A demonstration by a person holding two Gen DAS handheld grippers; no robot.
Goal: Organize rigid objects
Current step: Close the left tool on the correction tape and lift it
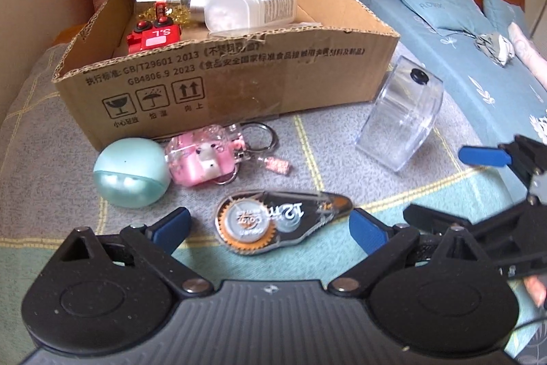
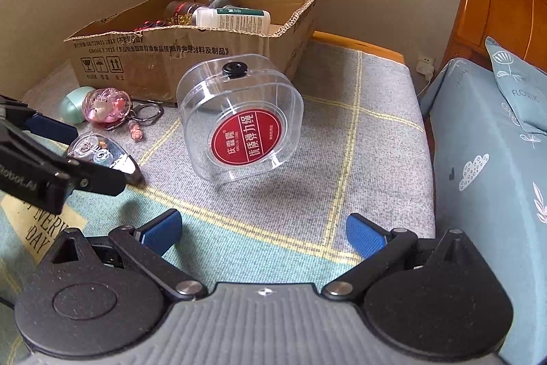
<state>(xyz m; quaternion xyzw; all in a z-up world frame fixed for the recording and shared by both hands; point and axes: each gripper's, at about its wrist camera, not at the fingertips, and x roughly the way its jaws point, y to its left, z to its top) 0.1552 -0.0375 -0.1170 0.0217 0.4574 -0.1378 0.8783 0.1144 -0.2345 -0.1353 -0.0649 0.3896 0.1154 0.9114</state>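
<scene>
Four rigid objects are left outside the open brown cardboard box (image 1: 218, 81), which already holds a red toy, bottles and a grey figure. From left to right on the grey checked blanket (image 1: 342, 139) are seen a mint-green egg-shaped case (image 1: 131, 173), a pink clear keychain (image 1: 205, 156), a clear correction-tape dispenser (image 1: 280, 221) and a clear plastic cord box with red label (image 2: 239, 118). Both the left gripper (image 1: 270, 228) and the right gripper (image 2: 263, 231) have wide, empty jaws. No obstacle is seen before them.

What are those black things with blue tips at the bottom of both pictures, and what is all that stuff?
They are two grabbers a person holds, one in each hand, each carrying a camera. One picture looks past the left gripper, the other past the right gripper. Both are open and hold nothing. On the blanket lie a correction tape, a pink keychain, a round mint case and a clear plastic box. The cardboard box behind already holds a red toy and bottles.
</scene>
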